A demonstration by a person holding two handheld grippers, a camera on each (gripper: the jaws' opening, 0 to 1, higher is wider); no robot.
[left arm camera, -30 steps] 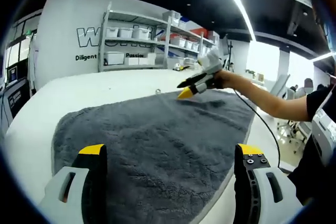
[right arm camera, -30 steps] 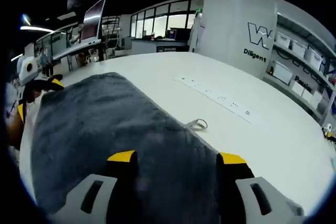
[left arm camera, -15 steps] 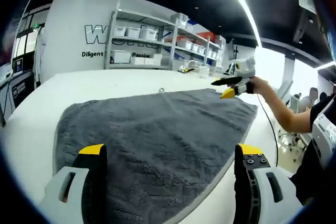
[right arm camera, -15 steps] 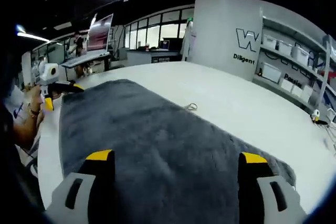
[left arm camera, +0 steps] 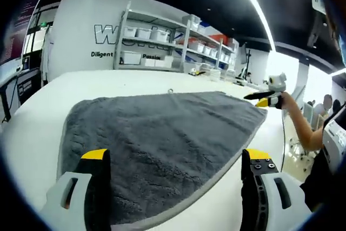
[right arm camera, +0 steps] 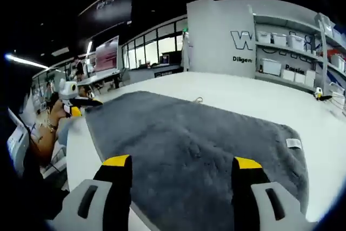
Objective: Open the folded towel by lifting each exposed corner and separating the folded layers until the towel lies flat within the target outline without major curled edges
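both grippers stand with jaws wide apart and nothing between them: the left gripper point(left arm camera: 175, 160) above the near edge of the grey towel point(left arm camera: 162, 133), the right gripper point(right arm camera: 184, 169) above another edge of it. the towel lies spread flat on the white table point(left arm camera: 32, 112), a small loop point(left arm camera: 170, 91) at its far edge and a white tag point(right arm camera: 293, 143) near one corner. shelves point(left arm camera: 157, 41) with white bins stand behind the table.
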